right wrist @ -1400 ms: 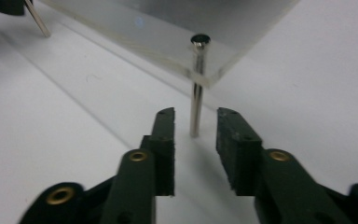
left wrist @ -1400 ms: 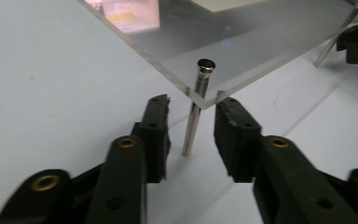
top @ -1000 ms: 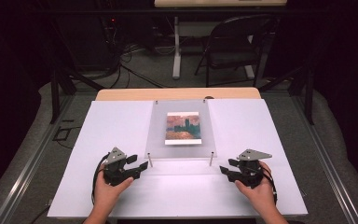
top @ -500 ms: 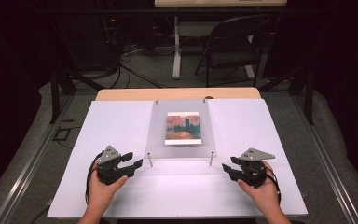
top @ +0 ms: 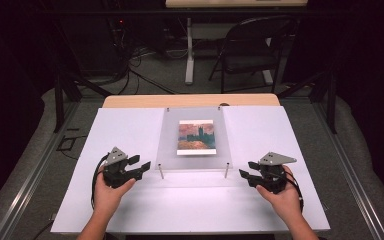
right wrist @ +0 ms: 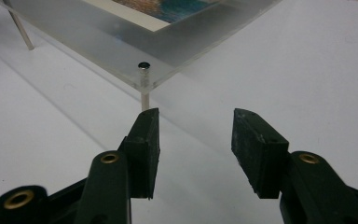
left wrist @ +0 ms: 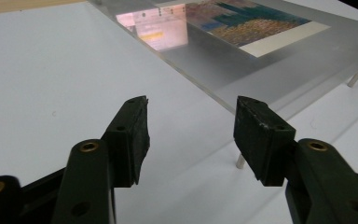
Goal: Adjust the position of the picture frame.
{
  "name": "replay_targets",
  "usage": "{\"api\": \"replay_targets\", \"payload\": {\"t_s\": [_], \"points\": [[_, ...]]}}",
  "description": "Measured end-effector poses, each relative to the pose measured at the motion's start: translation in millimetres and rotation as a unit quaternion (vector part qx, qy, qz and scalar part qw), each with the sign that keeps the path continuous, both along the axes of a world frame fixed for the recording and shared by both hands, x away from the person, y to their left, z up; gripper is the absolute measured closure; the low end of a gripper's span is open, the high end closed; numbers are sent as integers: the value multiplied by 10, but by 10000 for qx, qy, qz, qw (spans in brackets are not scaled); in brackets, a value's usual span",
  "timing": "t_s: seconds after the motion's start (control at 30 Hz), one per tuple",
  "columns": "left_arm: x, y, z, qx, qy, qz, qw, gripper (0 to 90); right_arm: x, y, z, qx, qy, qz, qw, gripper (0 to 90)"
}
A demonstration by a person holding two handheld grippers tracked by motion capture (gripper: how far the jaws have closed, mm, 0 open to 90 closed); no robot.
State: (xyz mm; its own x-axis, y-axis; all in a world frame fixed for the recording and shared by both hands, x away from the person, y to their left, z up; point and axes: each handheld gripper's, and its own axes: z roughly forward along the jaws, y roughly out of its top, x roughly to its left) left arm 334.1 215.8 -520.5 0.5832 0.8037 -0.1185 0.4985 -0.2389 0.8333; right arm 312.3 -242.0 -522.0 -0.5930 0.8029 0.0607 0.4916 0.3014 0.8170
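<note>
Our left hand-held gripper (top: 141,163) is drifting left, away from the panel (top: 194,160), its empty jaws just closing then reopening. Both are gaping empty, the right hand-held gripper (top: 244,174) too; we are risking knocking a thin leg (top: 227,170) and sliding the panel on the bench (top: 130,125).

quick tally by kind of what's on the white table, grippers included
grippers: 2, left gripper and right gripper
clear acrylic plate: 1
picture under it: 1
metal legs in view: 4, e.g.
total: 8
</note>
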Motion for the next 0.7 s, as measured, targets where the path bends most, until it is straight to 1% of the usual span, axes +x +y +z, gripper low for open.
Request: {"api": "replay_targets", "payload": {"t_s": [0.03,0.07,0.13,0.17,0.27,0.4,0.47,0.5,0.53,0.57,0.63,0.7], "points": [[17,-2,12,30,-10,-4,10000,440,20,-8,10,12,74,-20,10000,525],[36,-3,25,49,-9,-2,10000,436,41,-16,20,-4,85,-36,10000,530],[72,-1,50,83,-5,5,10000,430,82,-27,42,-7,78,-62,9999,530],[97,3,75,79,31,-14,10000,433,94,-28,53,-8,92,-80,9999,528],[167,13,141,50,87,-75,9999,460,164,-32,91,-71,83,-79,9999,522],[273,10,223,106,95,-139,9998,459,250,-25,130,-110,121,-78,9998,522],[325,10,252,53,83,-170,9998,461,296,-19,140,-152,112,-73,9998,531],[362,10,270,42,117,-162,9998,463,318,-14,136,-148,93,-61,9998,538],[386,10,277,21,127,-148,9998,464,353,-10,131,-146,130,-58,9998,539],[422,8,286,-57,163,-115,9998,464,373,-8,130,-140,159,-63,9998,542],[476,-2,299,-207,243,-86,9995,463,439,3,125,-133,129,-81,9998,546],[525,-27,314,-302,268,-74,9992,460,501,22,131,-113,131,-78,9998,552]]}}
